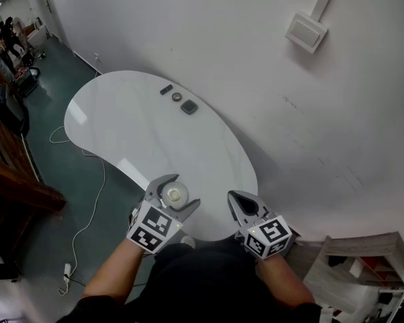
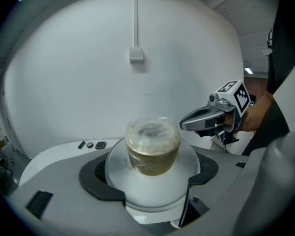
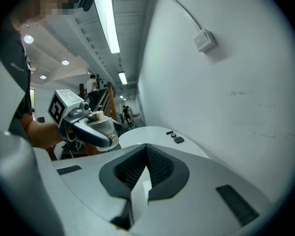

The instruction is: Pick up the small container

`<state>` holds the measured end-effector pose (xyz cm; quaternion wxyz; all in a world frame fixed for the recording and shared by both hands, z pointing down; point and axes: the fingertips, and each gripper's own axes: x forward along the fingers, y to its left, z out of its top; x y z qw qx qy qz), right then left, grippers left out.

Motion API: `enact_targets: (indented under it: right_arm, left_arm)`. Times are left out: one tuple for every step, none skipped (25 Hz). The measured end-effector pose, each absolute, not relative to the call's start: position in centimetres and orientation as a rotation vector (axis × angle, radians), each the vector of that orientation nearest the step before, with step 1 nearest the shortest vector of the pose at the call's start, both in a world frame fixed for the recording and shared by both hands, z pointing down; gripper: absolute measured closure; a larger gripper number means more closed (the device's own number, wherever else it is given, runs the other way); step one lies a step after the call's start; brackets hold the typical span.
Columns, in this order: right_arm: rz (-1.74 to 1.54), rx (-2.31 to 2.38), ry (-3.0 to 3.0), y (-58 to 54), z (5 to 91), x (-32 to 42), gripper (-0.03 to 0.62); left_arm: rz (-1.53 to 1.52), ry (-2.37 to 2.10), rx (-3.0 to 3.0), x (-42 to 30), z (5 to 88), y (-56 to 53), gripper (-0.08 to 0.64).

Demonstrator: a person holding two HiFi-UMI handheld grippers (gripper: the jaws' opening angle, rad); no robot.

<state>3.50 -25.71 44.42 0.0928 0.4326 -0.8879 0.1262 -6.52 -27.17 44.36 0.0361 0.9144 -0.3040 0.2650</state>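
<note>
The small container (image 1: pixel 174 194) is a clear round tub with a film lid and pale contents. My left gripper (image 1: pixel 182 190) is shut on it, over the near edge of the white table (image 1: pixel 135 133). In the left gripper view the tub (image 2: pixel 152 150) sits upright between the two jaws of that gripper (image 2: pixel 150 175). The right gripper view shows it (image 3: pixel 102 128) held off the tabletop. My right gripper (image 1: pixel 233 196) hangs just right of it, near the table's front edge, jaws together and holding nothing (image 3: pixel 146 157).
Three small dark items (image 1: pixel 178 99) lie near the table's far edge by the white wall. A wall box (image 1: pixel 306 32) hangs high on the right. A white cable (image 1: pixel 87 200) trails on the green floor at left. Shelving (image 1: pixel 363 268) stands at lower right.
</note>
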Motion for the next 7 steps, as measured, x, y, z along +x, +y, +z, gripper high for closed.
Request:
enact_targets:
  right_arm:
    - [0.374,1.284,-2.636,-25.66,44.41,3.47,0.597]
    - [0.373,1.283,-2.636,-25.59,44.41,3.40,0.597]
    - [0.372,1.281,-2.636,-25.52,44.42,3.35,0.597]
    - [0.371,1.281,-2.636,-25.46,44.43,3.32,0.597]
    - [0.371,1.282,-2.636,-25.40,44.43,3.31,0.597]
    - [0.371,1.282,-2.635,-25.34,44.43,3.30,0.597]
    - [0.371,1.283,-2.635,-25.29,44.44,3.30,0.597]
  left_arm:
    - [0.814,-0.934,2.808,-6.54,44.36,-27.15,0.209]
    - [0.813,-0.935,2.808,-6.57,44.34,-27.11,0.209]
    - [0.812,-0.936,2.809,-6.58,44.33,-27.06,0.209]
    - [0.812,-0.935,2.810,-6.58,44.31,-27.02,0.209]
    - [0.812,-0.934,2.812,-6.56,44.29,-26.97,0.209]
    - [0.813,-0.932,2.813,-6.53,44.28,-26.93,0.209]
    - [0.813,-0.930,2.814,-6.51,44.26,-26.89,0.209]
